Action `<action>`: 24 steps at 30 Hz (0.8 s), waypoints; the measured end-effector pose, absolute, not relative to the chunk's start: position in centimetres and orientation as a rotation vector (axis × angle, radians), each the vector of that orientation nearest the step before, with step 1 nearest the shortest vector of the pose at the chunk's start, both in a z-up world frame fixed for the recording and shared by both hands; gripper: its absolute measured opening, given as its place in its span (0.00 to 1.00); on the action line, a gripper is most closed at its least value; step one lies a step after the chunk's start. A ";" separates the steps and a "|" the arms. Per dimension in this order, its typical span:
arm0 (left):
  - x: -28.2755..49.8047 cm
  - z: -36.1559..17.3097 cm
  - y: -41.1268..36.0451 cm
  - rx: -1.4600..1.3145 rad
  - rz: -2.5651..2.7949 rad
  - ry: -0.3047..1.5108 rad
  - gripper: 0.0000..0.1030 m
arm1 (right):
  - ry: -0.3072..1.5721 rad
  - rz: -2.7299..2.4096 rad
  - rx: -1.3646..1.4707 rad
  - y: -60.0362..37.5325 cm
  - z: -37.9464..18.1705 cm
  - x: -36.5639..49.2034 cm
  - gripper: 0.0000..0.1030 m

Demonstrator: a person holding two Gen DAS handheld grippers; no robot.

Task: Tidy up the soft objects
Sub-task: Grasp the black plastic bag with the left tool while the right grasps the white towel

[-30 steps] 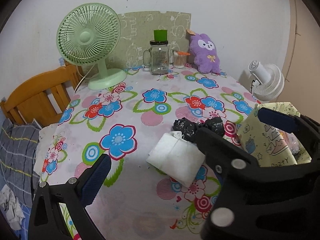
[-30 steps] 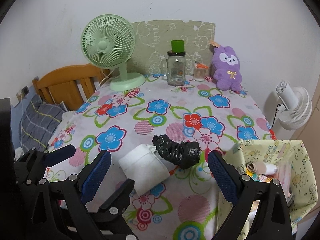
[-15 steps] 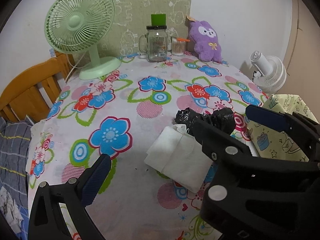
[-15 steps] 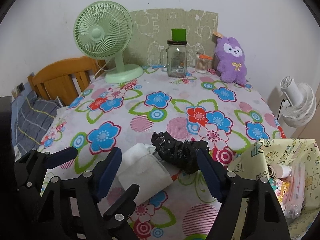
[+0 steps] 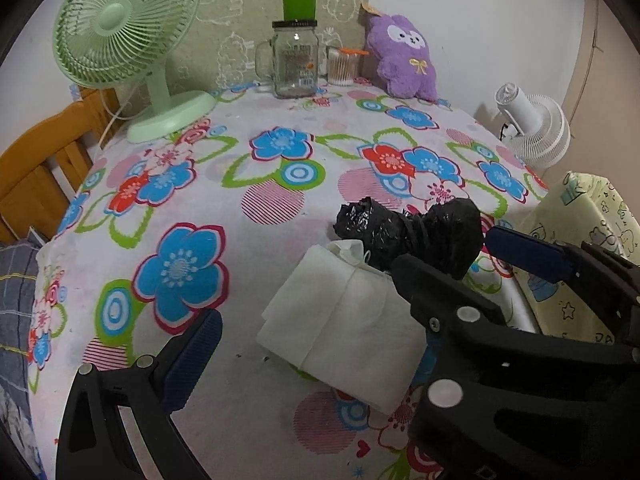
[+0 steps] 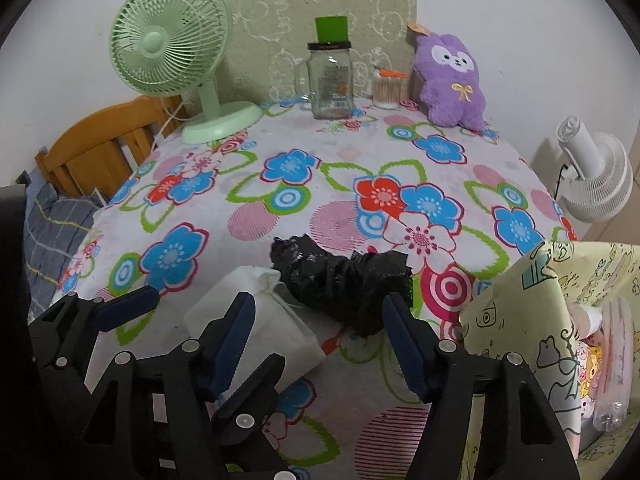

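Black plastic bundle (image 6: 344,280), crumpled and bound at its waist, lying on the flowered table (image 6: 280,184) near its front edge; its left end touches a folded white cloth pouch (image 5: 344,320). Both look light, soft and compressible; the glossy film is probably slippery, so the tied waist or the bulkier right lobe would give the surest hold, while the pouch is best pinched across its folded edge.

Right gripper (image 6: 320,344): jaws apart and closing, set either side of the bundle's near edge, with nothing yet pressed between the blue pads. Left gripper (image 5: 352,304): jaws wide apart, the pouch lying between them, empty.

To the right, beside the table edge, a yellow patterned bag (image 6: 560,320) stands open with small items inside, a likely destination.

Background: green fan (image 5: 120,28), glass jar (image 5: 296,64), purple plush toy (image 5: 404,60) along the wall.

Compared with one second earlier, both grippers have come lower and nearer the two objects, and the right jaws have narrowed markedly; bundle and pouch lie unmoved.
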State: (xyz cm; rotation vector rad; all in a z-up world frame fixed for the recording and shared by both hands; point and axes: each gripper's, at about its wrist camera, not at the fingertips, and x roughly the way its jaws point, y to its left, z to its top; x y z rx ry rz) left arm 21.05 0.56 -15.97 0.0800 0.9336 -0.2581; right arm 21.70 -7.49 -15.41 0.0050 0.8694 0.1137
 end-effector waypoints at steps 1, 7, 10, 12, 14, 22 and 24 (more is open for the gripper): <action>21.2 -16.2 0.5 0.079 -0.262 0.937 1.00 | 0.876 0.112 0.012 -7.7 -15.6 21.8 0.68; 21.6 -17.0 0.0 0.081 -0.287 0.946 1.00 | 0.921 0.108 0.035 -8.1 -16.9 22.6 0.68; 21.7 -17.2 -0.1 0.074 -0.298 0.933 0.99 | 0.925 0.103 0.044 -8.3 -17.2 22.8 0.68; 21.9 -17.4 -0.2 0.064 -0.312 0.922 0.99 | 0.929 0.098 0.046 -8.4 -17.4 22.9 0.68; 22.0 -17.6 -0.2 0.056 -0.323 0.923 0.99 | 0.936 0.094 0.048 -8.5 -17.6 23.0 0.68; 21.8 -17.6 0.0 0.054 -0.332 0.905 0.86 | 0.937 0.102 0.050 -8.4 -17.6 23.1 0.68; 21.8 -17.5 0.1 0.059 -0.318 0.900 0.85 | 0.931 0.104 0.052 -8.3 -17.4 23.0 0.68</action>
